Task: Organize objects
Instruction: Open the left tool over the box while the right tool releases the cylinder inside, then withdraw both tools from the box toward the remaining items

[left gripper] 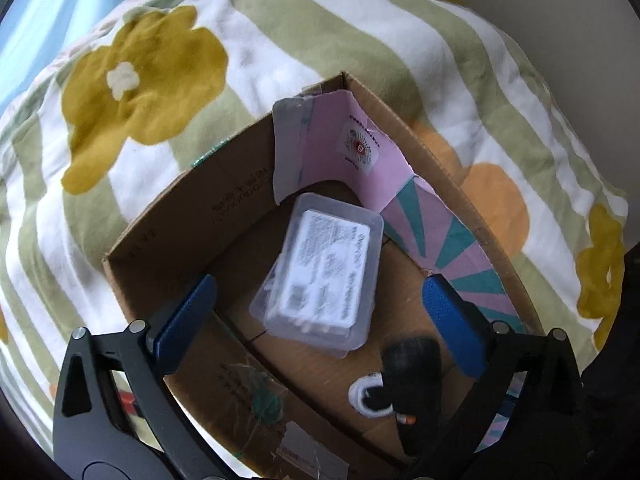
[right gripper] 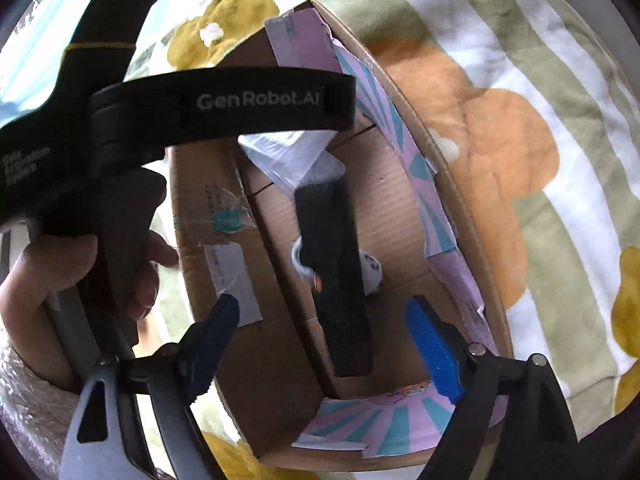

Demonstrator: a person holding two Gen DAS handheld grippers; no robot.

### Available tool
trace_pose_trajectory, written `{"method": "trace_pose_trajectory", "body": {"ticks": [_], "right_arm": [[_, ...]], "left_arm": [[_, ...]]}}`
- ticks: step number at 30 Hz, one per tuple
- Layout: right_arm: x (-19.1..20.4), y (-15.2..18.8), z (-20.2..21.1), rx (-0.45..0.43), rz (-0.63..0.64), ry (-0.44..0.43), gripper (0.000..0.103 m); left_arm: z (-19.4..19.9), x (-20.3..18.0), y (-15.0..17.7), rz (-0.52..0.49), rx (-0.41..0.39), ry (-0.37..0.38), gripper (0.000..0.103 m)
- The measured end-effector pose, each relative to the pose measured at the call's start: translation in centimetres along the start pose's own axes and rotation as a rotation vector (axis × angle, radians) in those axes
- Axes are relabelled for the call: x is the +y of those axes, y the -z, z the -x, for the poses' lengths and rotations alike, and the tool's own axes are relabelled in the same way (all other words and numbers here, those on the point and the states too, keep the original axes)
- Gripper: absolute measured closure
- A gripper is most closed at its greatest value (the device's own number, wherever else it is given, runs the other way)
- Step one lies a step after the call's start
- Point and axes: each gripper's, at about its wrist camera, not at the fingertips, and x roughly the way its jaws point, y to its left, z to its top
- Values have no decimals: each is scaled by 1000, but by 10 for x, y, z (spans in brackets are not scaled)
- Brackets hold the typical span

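on a bed quilt (left gripper: 248, 56) printed with green stripes and mustard and orange flowers sits an open cardboard box (left gripper: 168, 216), its inner walls partly lined with pink-and-teal sunburst paper (left gripper: 424, 220). from the left wrist view, a clear plastic case (left gripper: 320, 272) with a white printed label lies on the box floor at the centre, tilted slightly, its far end toward 12 o'clock. toward 5 o'clock from the case lies a black bar-shaped object (left gripper: 412, 360), with a small white-and-black item (left gripper: 366, 396) touching it on its 8 o'clock side. the left gripper (left gripper: 320, 312) hangs over the case with its blue pads spread wide, one at 9 o'clock and one at 3 o'clock of the case, neither touching it; nothing is gripped.

from the right wrist view, the same black bar (right gripper: 334, 276) lies lengthwise on the box floor, running from 12 to 6 o'clock, the clear case (right gripper: 296, 156) just beyond its far end. the right gripper (right gripper: 328, 344) has its blue pads well apart either side of the bar's near end, clear of it and holding nothing. at 9 o'clock a hand (right gripper: 48, 276) grips the handle of the other gripper.
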Motion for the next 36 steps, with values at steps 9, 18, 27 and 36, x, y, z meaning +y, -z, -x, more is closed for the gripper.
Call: {"method": "trace_pose_trajectory", "body": {"ticks": [9, 18, 27, 36], "right_arm": [[-8, 13, 9, -25, -19, -33, 0], [-8, 27, 37, -75, -19, -44, 0], [34, 18, 78, -114, 42, -21, 0], [68, 31, 123, -176, 96, 61, 0]], "left_arm": [[8, -1, 1, -14, -1, -27, 0], [33, 0, 7, -13, -26, -44, 0], [96, 6, 19, 19, -59, -47, 0], [184, 23, 55, 89, -130, -48, 0]]}}
